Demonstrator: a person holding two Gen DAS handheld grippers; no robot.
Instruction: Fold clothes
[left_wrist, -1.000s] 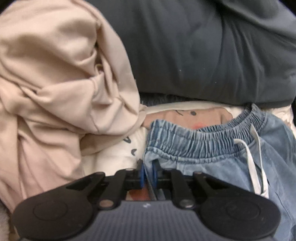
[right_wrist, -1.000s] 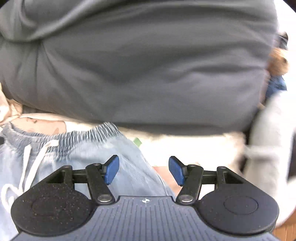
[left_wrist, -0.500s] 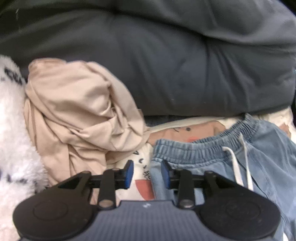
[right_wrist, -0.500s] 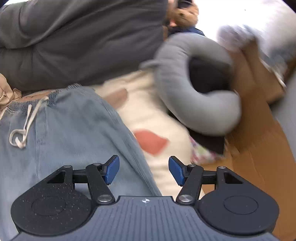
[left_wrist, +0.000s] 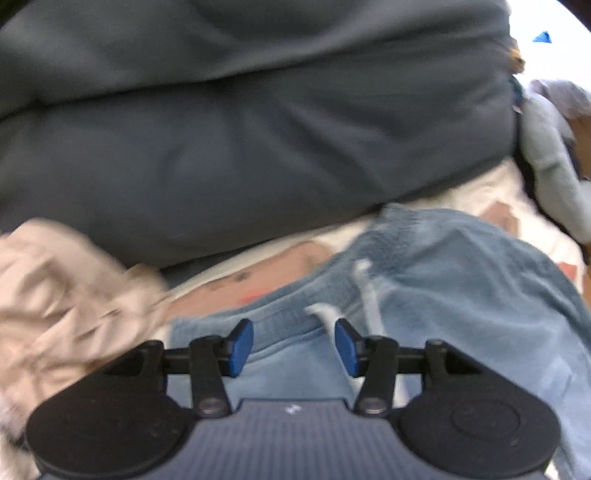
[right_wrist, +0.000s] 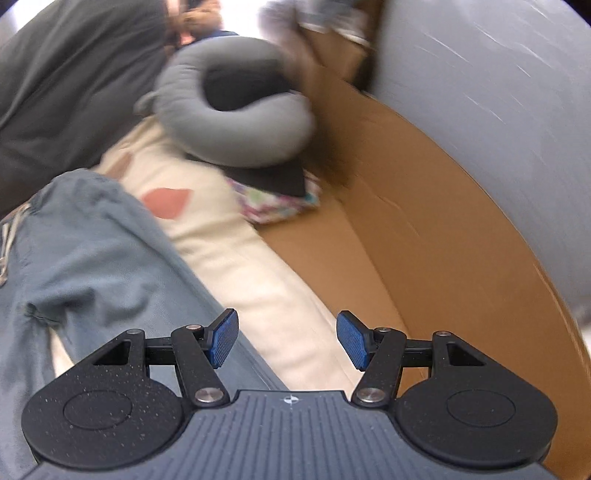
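Shifted since a second ago: left gripper (left_wrist: 294, 346) has let go of the waistband hem it pinched and now hovers above it, fingers opening, nothing between them. Right gripper (right_wrist: 287, 339) has swung from the dark grey duvet (right_wrist: 70, 92) toward the bed's far side, fingers wide and empty as before.

Landmark: one pair of light-blue jeans (left_wrist: 461, 302), lying on the cream patterned sheet (right_wrist: 229, 236).
- One white drawstring (left_wrist: 364, 291), on the jeans' waistband.
- One beige garment (left_wrist: 66, 302), crumpled, left of the jeans.
- One dark grey duvet, bunched behind the jeans.
- One grey neck pillow (right_wrist: 236, 136), right of the jeans, resting on a dark item and a floral cloth (right_wrist: 277, 203).
- One cardboard sheet (right_wrist: 388, 221), beyond the pillow.
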